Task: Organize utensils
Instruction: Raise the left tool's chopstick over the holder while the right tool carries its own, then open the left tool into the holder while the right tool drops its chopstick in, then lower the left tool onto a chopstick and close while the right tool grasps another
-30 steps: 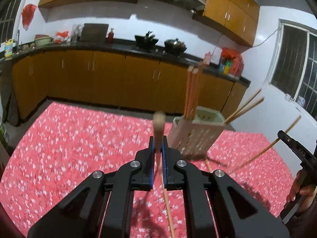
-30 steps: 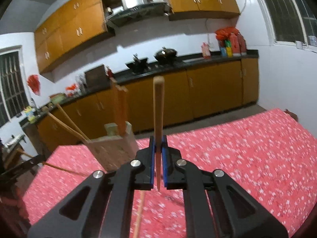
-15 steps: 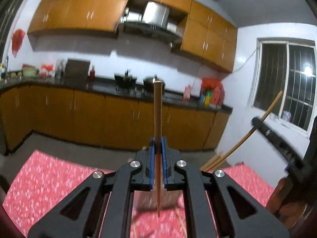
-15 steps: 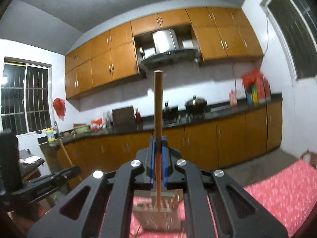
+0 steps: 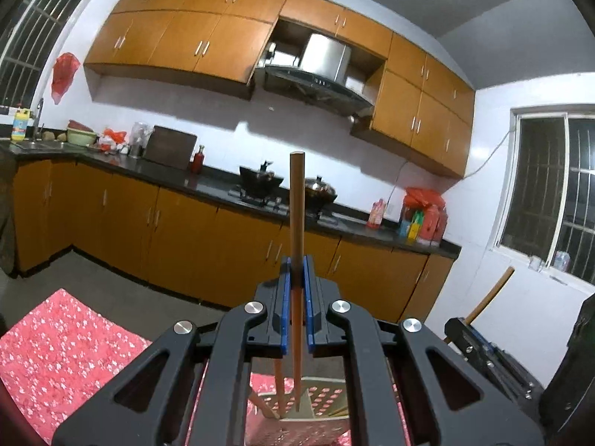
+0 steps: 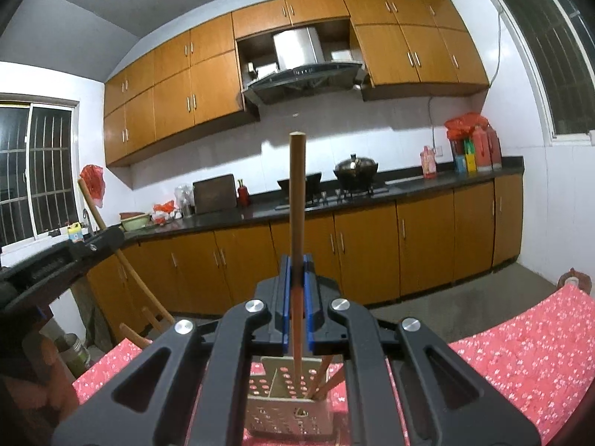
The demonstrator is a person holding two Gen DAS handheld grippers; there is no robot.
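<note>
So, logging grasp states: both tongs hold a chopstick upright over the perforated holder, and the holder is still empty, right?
Not empty. The right wrist view shows chopsticks already leaning inside the holder. Left tongs and right tongs do each hold an upright chopstick above it.

both grippers clamped, pointing level and forward

the left gripper (image 5: 296, 275) has its blue-padded jaws drawn in to a narrow slot, pinching a chopstick (image 5: 297, 208) that stands upright between them; its two black finger arms spread out toward the camera. the right gripper (image 6: 296, 273) is in the same pose, jaws pulled close on a second chopstick (image 6: 297, 193), also upright. in the left wrist view the right gripper's black body sits low at the right edge; in the right wrist view the left gripper's body juts in from the left edge, with part of the holding hand (image 6: 48, 368) below it. the two grippers are near each other, side by side.
</note>
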